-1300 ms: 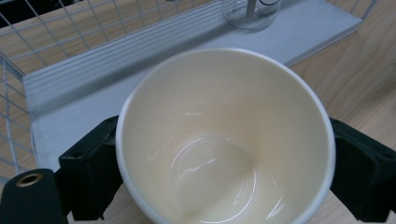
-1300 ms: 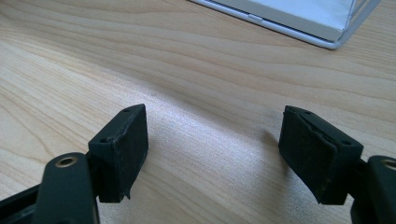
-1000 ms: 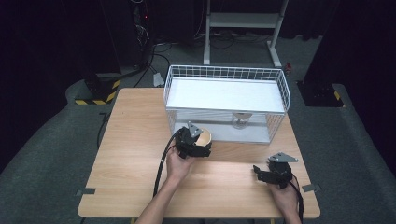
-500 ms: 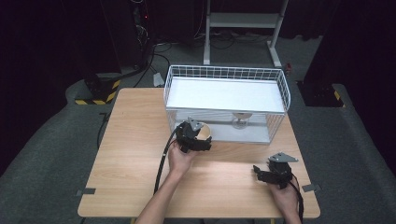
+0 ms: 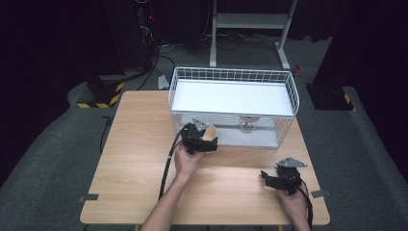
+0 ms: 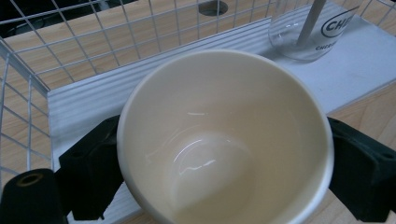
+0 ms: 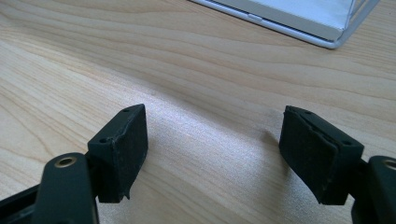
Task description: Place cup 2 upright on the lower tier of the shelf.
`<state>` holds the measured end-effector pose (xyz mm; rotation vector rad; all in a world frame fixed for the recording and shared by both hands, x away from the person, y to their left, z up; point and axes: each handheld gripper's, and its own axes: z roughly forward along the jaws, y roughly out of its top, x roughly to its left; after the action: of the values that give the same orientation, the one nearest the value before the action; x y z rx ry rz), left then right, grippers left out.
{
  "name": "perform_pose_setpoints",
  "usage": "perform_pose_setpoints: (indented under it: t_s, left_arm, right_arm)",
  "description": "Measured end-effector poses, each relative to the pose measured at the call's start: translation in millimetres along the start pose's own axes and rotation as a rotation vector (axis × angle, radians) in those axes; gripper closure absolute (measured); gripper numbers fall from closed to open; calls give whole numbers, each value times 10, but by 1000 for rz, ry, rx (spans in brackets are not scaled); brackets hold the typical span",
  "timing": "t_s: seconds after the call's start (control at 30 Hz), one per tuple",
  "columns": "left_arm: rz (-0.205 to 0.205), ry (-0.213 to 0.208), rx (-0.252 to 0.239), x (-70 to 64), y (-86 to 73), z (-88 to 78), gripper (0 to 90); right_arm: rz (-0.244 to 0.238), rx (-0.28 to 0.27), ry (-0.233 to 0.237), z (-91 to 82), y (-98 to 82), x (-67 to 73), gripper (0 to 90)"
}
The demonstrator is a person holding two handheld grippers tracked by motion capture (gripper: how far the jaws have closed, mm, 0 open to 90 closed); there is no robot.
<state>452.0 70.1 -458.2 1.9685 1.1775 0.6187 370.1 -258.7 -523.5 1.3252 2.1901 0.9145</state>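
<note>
My left gripper (image 5: 206,139) has edged its clamped glossy cream ceramic bowl (image 6: 224,140) closer to the white wire basket (image 5: 288,84); a clear glass (image 6: 313,28) stands inside. My right gripper (image 7: 215,154) rests open, empty.

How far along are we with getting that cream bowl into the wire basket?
Done: the left gripper is shut on the cream bowl, and a clear glass already stands in the wire basket.
In hand: the bowl is held at the basket's near wall.
Left: getting the bowl inside the basket and letting go.
The right gripper is open over the wooden table, holding nothing.
</note>
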Motion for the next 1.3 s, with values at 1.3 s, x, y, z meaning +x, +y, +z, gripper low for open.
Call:
perform_pose_setpoints:
  t_s: [1.3]
  left_arm:
    - [-33, 45, -48, 22, -12, 141, 76]
  right_arm:
    - [0, 0, 0, 0, 0, 0, 238]
